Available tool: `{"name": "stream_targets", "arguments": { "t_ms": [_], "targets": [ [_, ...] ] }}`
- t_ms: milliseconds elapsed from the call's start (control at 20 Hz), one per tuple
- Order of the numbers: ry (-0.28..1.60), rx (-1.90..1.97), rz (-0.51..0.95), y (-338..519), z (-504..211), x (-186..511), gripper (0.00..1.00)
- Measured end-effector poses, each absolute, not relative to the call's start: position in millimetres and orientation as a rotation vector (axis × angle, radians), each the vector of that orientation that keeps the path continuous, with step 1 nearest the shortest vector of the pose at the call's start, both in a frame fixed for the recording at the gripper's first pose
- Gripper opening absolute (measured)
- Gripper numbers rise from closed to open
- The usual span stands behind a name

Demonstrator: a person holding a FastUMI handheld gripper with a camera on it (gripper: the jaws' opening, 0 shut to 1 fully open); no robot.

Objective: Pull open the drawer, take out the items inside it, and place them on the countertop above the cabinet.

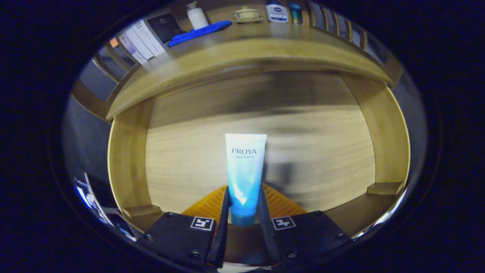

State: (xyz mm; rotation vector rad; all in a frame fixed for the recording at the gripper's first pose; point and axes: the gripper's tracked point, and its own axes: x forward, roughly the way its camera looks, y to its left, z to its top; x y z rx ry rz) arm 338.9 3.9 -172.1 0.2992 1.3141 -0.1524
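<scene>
The tool (244, 212) grips a blue-and-white tube (244, 174) near its cap end, both fingers pressing its sides, the tube's long axis running straight ahead along them. It hangs over the open wooden drawer (127, 159), whose floor looks bare apart from an orange ribbed piece just behind the fingers. Beyond and above lies the counter (242, 57), already carrying a blue strip, bottles, a small lidded bowl and boxes; the tube likely has to rise and travel forward to reach it

Wooden cabinet (242, 57), slatted side rails (341, 28)
</scene>
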Motion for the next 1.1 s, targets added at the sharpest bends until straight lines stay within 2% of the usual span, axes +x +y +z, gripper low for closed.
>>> {"name": "stream_targets", "arguments": {
  "t_ms": [450, 800, 1100],
  "targets": [
    [1.188, 0.293, -0.081, -4.8, -98.2, 362.5, 0.42],
    [1.152, 0.304, -0.067, -6.1, -72.4, 387.0, 0.42],
    [1.049, 0.232, -0.085, -19.0, -37.8, 449.5, 0.42]
  ]
}}
